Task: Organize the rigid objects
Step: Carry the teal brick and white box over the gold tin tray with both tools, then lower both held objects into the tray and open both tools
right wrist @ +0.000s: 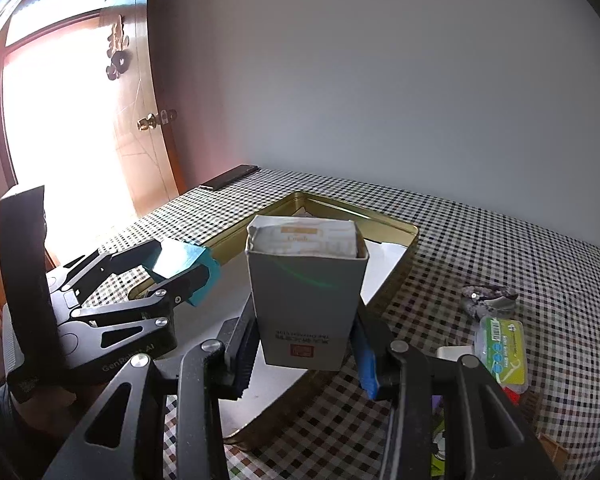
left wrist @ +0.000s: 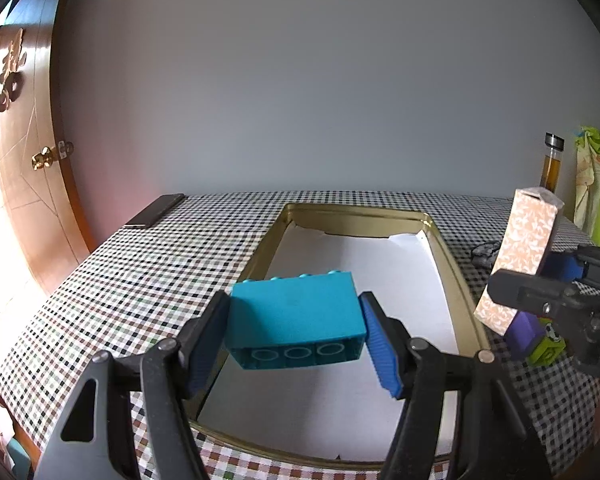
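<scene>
Left gripper (left wrist: 296,332) clamps a teal plastic building brick (left wrist: 296,320); right gripper (right wrist: 306,356) pinches a small open-topped grey cardboard box (right wrist: 306,300). Both hang over the shallow gold metal tray (left wrist: 452,264) on the checked tablecloth (left wrist: 140,272). Placing step; next likely lower, then release.

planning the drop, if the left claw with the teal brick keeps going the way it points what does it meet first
Probably the white paper lining of the gold tin tray. The left claw points down over it, holding the teal brick, with nothing between. Depth is unclear.
</scene>
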Action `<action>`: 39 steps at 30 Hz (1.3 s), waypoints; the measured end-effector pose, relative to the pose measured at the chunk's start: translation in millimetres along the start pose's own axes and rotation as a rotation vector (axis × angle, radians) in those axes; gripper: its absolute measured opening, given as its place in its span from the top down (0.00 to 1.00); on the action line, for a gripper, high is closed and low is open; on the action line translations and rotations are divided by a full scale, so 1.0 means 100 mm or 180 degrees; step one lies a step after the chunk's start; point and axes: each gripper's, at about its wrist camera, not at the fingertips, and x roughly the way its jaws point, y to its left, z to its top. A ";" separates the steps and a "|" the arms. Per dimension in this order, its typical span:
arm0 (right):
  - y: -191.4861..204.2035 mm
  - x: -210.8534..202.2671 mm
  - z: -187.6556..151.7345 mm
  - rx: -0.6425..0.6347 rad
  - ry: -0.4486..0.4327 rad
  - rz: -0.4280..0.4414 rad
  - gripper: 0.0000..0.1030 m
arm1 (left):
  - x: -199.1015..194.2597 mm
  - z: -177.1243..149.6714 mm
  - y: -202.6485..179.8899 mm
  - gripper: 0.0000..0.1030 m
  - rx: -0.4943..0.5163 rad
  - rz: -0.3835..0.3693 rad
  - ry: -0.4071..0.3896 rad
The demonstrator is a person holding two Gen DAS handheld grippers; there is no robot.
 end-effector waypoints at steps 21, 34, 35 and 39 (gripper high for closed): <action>-0.04 0.47 0.35 -0.0045 0.0520 0.0078 0.57 | 0.27 0.16 0.01 0.36 0.0152 -0.0032 0.0163; -0.03 0.80 0.57 -0.0124 0.0993 0.0080 0.57 | 0.44 0.27 -0.07 0.36 0.0232 -0.0167 0.0511; -0.03 0.82 0.57 -0.0130 0.1030 0.0087 0.57 | 0.45 0.28 -0.07 0.36 0.0241 -0.0180 0.0537; -0.03 0.91 0.60 -0.0177 0.1204 0.0081 0.57 | 0.51 0.33 -0.12 0.36 0.0339 -0.0198 0.0640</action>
